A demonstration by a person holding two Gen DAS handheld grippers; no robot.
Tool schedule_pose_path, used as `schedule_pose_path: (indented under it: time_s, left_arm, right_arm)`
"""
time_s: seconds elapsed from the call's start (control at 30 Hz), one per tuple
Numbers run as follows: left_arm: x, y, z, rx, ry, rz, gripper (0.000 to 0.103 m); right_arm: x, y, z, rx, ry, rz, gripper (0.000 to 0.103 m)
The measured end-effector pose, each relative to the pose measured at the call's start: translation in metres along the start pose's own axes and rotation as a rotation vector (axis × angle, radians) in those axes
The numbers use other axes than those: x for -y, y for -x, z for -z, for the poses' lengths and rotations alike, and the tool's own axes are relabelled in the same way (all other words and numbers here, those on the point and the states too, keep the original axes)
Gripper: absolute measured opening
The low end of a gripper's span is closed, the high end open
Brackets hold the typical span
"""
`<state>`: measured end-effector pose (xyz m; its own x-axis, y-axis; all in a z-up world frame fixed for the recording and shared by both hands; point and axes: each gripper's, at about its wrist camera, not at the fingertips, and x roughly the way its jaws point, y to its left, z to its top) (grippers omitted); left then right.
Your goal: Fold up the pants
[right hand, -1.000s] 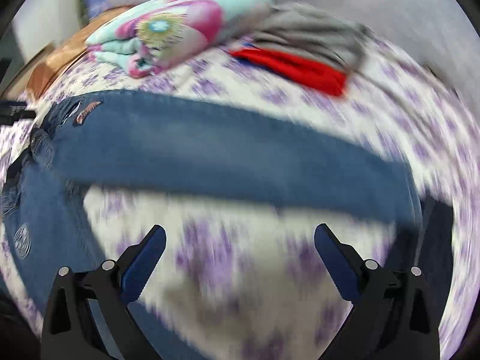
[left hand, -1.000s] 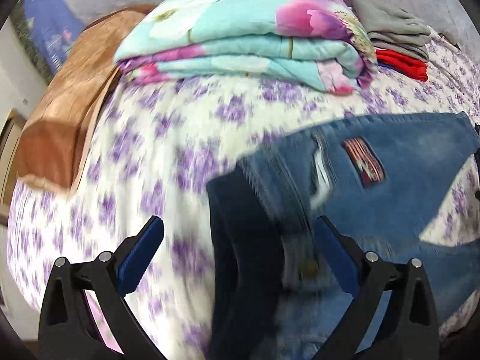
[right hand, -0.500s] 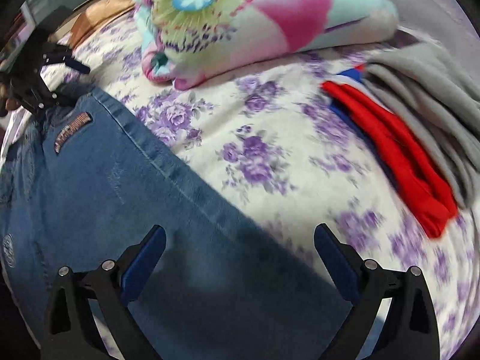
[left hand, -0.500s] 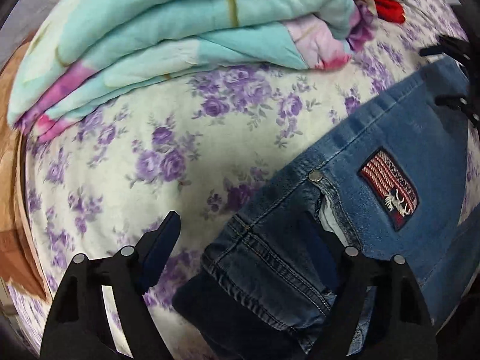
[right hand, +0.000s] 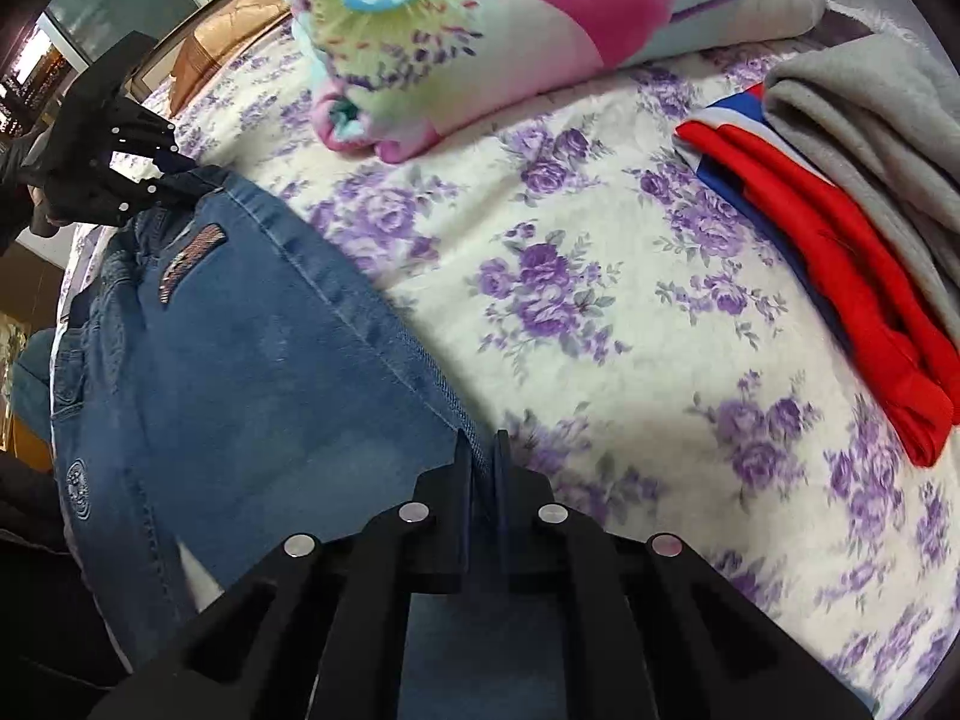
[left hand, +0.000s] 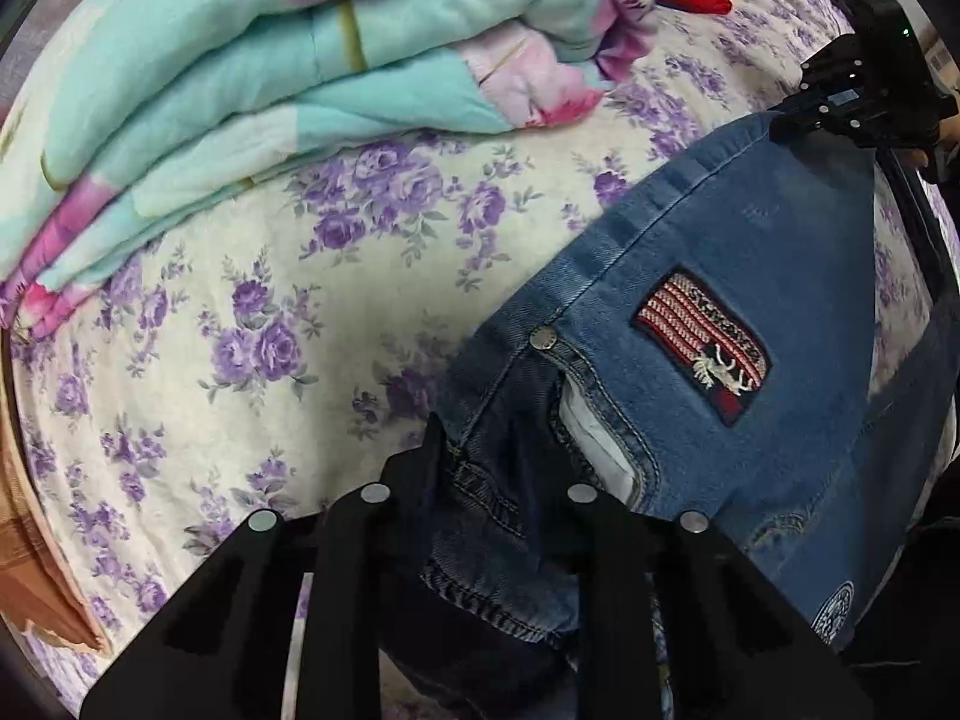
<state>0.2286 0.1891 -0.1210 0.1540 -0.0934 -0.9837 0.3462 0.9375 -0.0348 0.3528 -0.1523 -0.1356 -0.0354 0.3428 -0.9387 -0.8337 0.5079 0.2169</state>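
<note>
Blue jeans (left hand: 738, 276) with a striped patch lie on a bed with a purple-flowered sheet (left hand: 252, 312). My left gripper (left hand: 498, 468) is shut on the waistband by the metal button. My right gripper (right hand: 480, 462) is shut on the far edge of the jeans (right hand: 258, 360) further down the leg. Each gripper shows in the other's view, the right one (left hand: 840, 114) at the top right and the left one (right hand: 120, 162) at the far left.
A folded turquoise and pink floral blanket (left hand: 288, 60) lies behind the jeans and also shows in the right wrist view (right hand: 516, 24). Red (right hand: 840, 276) and grey (right hand: 882, 138) folded clothes lie at the right. A tan cover (left hand: 24, 552) hangs at the bed's left edge.
Both grippers have closed on the jeans: the left on the waistband, the right on the leg's edge. Both cameras have come closer to the denim.
</note>
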Motion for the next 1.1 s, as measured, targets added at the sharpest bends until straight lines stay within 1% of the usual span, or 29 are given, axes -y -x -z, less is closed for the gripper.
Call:
schedule_pose_path:
  time_s: [0.1,0.17,0.2,0.27,0.33,0.43,0.53,0.6,0.67,0.73,0.77,0.87,0.93,1.0,1.1]
  left_arm:
    - [0.005,0.002,-0.005,-0.014,-0.004,-0.011,0.021]
    - [0.013,0.002,-0.01,-0.01,-0.006,-0.029,0.02]
    - [0.017,0.003,-0.009,-0.005,-0.005,-0.034,0.017]
    - [0.023,0.015,-0.007,0.022,-0.013,-0.057,0.016]
    - [0.025,0.03,-0.002,0.05,-0.013,-0.057,0.015]
    - [0.03,0.075,0.018,0.132,-0.026,-0.024,0.015]
    - [0.048,0.113,0.048,0.203,-0.051,0.011,0.015]
    - [0.06,0.126,0.067,0.215,-0.07,0.019,0.015]
    - [0.08,0.136,0.089,0.216,-0.104,0.007,0.015]
    - [0.099,0.142,0.108,0.215,-0.137,-0.008,0.015]
    - [0.106,0.143,0.117,0.212,-0.147,-0.011,0.015]
    - [0.115,0.146,0.142,0.215,-0.146,0.013,0.016]
    - [0.12,0.142,0.158,0.203,-0.135,0.014,0.016]
    - [0.126,0.135,0.174,0.191,-0.135,0.011,0.016]
    - [0.13,0.114,0.194,0.15,-0.124,0.032,0.017]
  right_arm:
    - [-0.004,0.003,0.003,-0.008,-0.002,0.006,0.007]
    - [-0.007,0.004,0.005,-0.008,-0.003,0.019,0.007]
    - [-0.009,0.006,0.006,-0.001,-0.006,0.028,0.006]
    - [-0.014,0.01,0.007,0.022,-0.014,0.037,0.006]
    - [-0.014,0.03,0.012,0.062,-0.036,0.01,0.005]
    - [-0.024,0.067,0.033,0.121,-0.058,-0.043,0.005]
    - [-0.049,0.1,0.065,0.158,-0.059,-0.107,0.005]
    - [-0.072,0.116,0.088,0.174,-0.068,-0.141,0.005]
    - [-0.096,0.124,0.114,0.174,-0.084,-0.154,0.005]
    - [-0.117,0.121,0.131,0.167,-0.106,-0.16,0.005]
    - [-0.128,0.118,0.148,0.162,-0.139,-0.182,0.005]
    - [-0.155,0.106,0.183,0.151,-0.21,-0.218,0.005]
    - [-0.172,0.099,0.199,0.154,-0.25,-0.238,0.005]
    - [-0.193,0.087,0.214,0.151,-0.274,-0.225,0.005]
    - [-0.21,0.066,0.231,0.145,-0.323,-0.199,0.005]
